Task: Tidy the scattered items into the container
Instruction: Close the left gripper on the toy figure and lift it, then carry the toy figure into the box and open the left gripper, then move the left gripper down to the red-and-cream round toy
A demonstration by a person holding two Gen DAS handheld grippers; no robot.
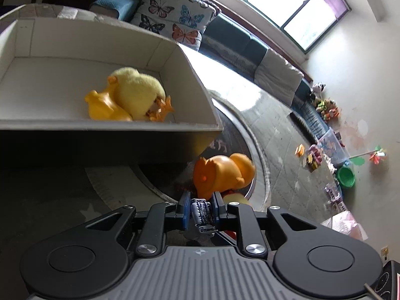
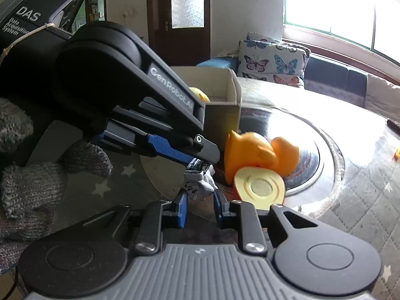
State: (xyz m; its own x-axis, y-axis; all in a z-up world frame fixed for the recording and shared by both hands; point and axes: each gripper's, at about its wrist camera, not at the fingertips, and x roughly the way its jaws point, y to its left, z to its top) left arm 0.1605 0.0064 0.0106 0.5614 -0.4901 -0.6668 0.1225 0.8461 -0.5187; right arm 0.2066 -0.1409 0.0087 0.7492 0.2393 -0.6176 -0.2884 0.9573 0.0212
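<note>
The small blue-and-white toy (image 1: 202, 212) is clamped between the closed-in blue pads of the left gripper (image 1: 200, 208), low beside the cardboard box (image 1: 110, 125) and not yet over its rim. The right gripper (image 2: 198, 206) stands part open and holds nothing, its jaws just short of the toy. Judged step: carrying to the box. Next move calls for lifting above the near wall. Inside lie a plush duck (image 1: 140, 93) and a yellow rubber duck (image 1: 105, 106). An orange rubber duck (image 1: 222, 172) sits just ahead, obstructing.

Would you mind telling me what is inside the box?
The box holds a yellow plush duck and a yellow rubber toy touching it. The near wall hides the closest strip of floor.
</note>
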